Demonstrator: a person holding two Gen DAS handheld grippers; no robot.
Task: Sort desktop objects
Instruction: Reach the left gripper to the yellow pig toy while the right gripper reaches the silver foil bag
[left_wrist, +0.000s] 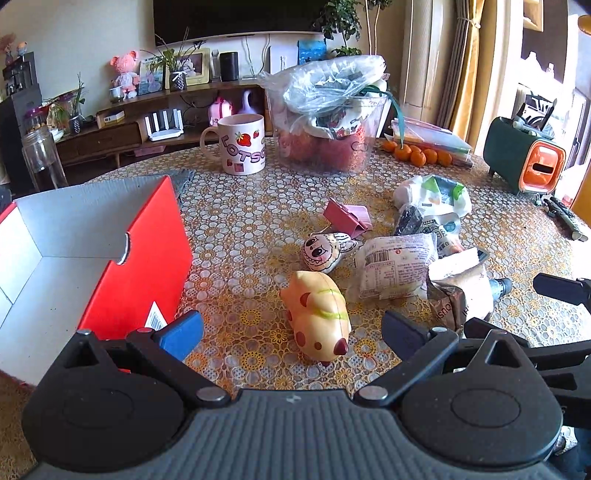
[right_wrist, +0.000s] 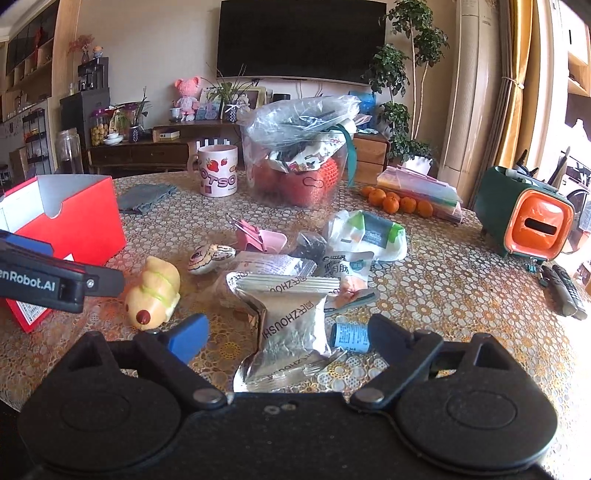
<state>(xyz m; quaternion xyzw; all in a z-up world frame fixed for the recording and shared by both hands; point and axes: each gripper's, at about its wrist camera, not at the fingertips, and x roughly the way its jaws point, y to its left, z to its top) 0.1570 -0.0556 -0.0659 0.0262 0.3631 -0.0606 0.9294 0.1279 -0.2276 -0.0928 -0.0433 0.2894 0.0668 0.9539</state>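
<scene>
My left gripper (left_wrist: 291, 332) is open and empty, its fingers either side of a yellow spotted pig toy (left_wrist: 317, 314) lying on the table. The pig also shows in the right wrist view (right_wrist: 153, 293). An open red box (left_wrist: 85, 251) stands to the left, empty inside. My right gripper (right_wrist: 286, 338) is open around a silver snack packet (right_wrist: 288, 325). Behind lie a white cartoon toy (left_wrist: 327, 251), a pink binder clip (left_wrist: 345, 216), a white snack packet (left_wrist: 393, 271) and more wrappers (right_wrist: 365, 232). A small blue-labelled bottle (right_wrist: 349, 336) lies by my right finger.
A strawberry mug (left_wrist: 243, 147), a clear tub of bagged items (left_wrist: 325, 114), oranges (left_wrist: 417, 153), a green-orange holder (left_wrist: 524, 158) and a remote (right_wrist: 563, 288) sit at the back and right. A grey cloth (right_wrist: 142, 197) lies behind the box.
</scene>
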